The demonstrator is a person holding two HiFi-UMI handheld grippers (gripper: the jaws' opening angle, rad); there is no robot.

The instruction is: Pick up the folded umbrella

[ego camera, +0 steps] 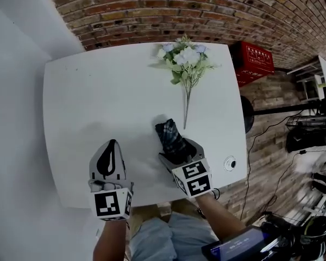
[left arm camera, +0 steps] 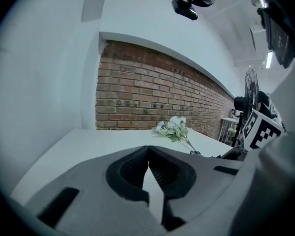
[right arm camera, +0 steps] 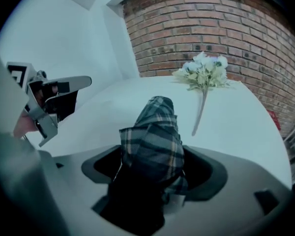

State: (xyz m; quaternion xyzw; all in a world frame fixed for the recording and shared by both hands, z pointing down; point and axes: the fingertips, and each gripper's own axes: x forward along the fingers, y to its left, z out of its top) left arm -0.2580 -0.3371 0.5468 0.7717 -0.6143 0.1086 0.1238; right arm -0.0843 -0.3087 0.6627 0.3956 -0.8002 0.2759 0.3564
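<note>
The dark plaid folded fabric umbrella [ego camera: 171, 136] lies right of centre, low on the white table [ego camera: 98, 91]. I judge it light, with slippery loose cloth over a stiff core, so I'd grip it mid-body. My right gripper [ego camera: 180, 156] straddles it, jaws wide, not squeezing. The left gripper [ego camera: 112, 145], lower left, is closed and empty. The white artificial flower spray [ego camera: 186, 58] lies above, out of the way.

Bright, even light fills the head view: the white counter [ego camera: 98, 91] shows no glare, only a faint soft shadow left of the folded umbrella [ego camera: 171, 137]. The brick wall [ego camera: 206, 10] beyond the counter bows with the wide lens, and the area off the counter's near right corner is smeared. Both gripper views are round fisheye pictures with black corners, the right one dimmer and bluish, and whatever lies nearer than the counter looks soft.
</note>
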